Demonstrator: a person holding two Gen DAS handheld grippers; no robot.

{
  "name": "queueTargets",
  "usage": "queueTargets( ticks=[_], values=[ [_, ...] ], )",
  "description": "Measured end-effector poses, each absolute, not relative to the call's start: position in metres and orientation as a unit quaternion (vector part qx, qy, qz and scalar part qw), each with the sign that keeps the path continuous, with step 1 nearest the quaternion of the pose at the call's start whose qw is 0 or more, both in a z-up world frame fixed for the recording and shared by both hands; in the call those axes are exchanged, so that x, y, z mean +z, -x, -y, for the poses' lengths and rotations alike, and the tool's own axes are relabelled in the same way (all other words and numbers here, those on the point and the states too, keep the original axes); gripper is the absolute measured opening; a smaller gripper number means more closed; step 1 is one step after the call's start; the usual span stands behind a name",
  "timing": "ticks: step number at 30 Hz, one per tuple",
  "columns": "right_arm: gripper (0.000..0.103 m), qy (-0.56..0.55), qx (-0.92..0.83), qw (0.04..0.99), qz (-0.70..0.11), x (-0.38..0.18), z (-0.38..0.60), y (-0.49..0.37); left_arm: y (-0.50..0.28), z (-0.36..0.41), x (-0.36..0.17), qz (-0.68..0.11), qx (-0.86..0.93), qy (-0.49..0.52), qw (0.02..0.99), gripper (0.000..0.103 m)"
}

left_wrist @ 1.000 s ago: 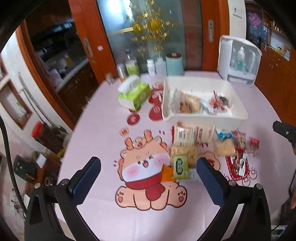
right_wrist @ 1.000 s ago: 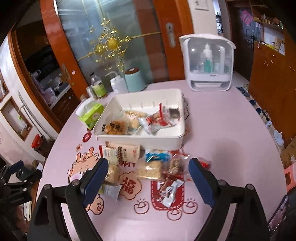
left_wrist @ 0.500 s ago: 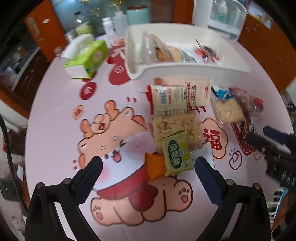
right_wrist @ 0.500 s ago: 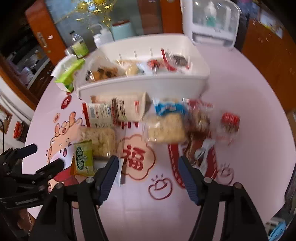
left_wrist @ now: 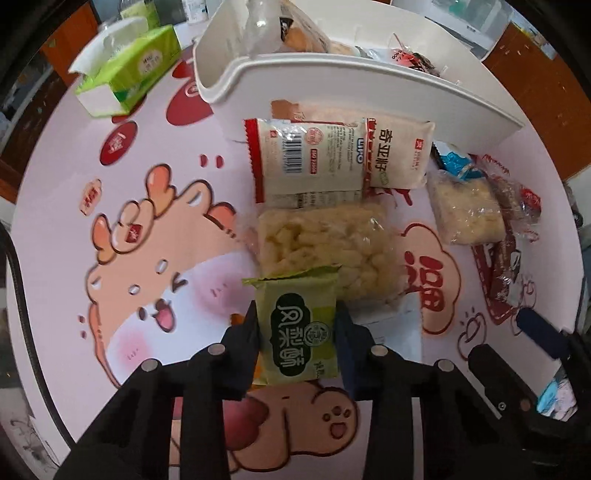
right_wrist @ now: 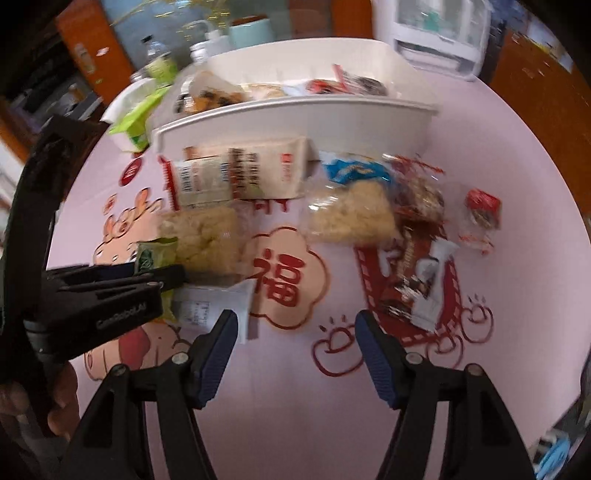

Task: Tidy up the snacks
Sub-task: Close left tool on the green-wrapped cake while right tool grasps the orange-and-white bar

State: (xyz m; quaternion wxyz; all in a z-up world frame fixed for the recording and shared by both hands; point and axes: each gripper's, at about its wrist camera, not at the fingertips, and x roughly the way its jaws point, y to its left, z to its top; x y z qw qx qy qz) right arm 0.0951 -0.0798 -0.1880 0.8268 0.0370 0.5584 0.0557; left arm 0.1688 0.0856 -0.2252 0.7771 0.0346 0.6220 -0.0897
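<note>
My left gripper [left_wrist: 297,325] is shut on a green snack packet [left_wrist: 299,325], low over the pink table; the packet also shows in the right wrist view [right_wrist: 155,253]. Beyond it lie a clear bag of puffed snacks [left_wrist: 325,251], a white and red packet [left_wrist: 332,158] and a rice cracker bag [left_wrist: 465,210]. A white bin [left_wrist: 369,77] holding several snacks stands at the far side. My right gripper [right_wrist: 295,328] is open and empty above the table, short of a dark wrapped bar [right_wrist: 417,277] and the rice cracker bag [right_wrist: 351,214].
A green tissue box [left_wrist: 125,66] stands left of the bin. A small red packet [right_wrist: 480,210] lies at the right. Bottles and a white dispenser [right_wrist: 439,33] stand behind the bin [right_wrist: 295,118]. A cartoon mat [left_wrist: 155,266] covers the table.
Both grippers came down and forward toward the snacks. My left gripper closed on the green packet. My right gripper narrowed slightly but stayed open.
</note>
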Motion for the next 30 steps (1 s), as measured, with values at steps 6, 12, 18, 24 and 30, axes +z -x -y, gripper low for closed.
queueTargets(
  ticks=[6, 12, 18, 24, 30],
  values=[
    [0.067, 0.040, 0.162, 0.817, -0.552, -0.195, 0.044, -0.100, -0.154, -0.120, -0.220, -0.615, -0.070, -0.034, 0.784, 0.035],
    [0.067, 0.098, 0.251, 0.793, -0.547, -0.208, 0.011, -0.112, -0.136, -0.150, -0.213, -0.617, -0.039, -0.026, 0.785, 0.035],
    [0.067, 0.154, 0.308, 0.760, -0.550, -0.229, -0.016, -0.127, -0.130, -0.168, -0.216, -0.627, -0.006, 0.004, 0.779, 0.035],
    [0.068, 0.235, 0.350, 0.729, -0.540, -0.241, -0.042, -0.123, -0.132, -0.183, -0.220, -0.630, 0.024, 0.024, 0.776, 0.035],
    [0.040, 0.262, 0.349, 0.726, -0.531, -0.236, -0.060, -0.117, -0.132, -0.192, -0.218, -0.631, 0.034, 0.033, 0.774, 0.035]
  ],
)
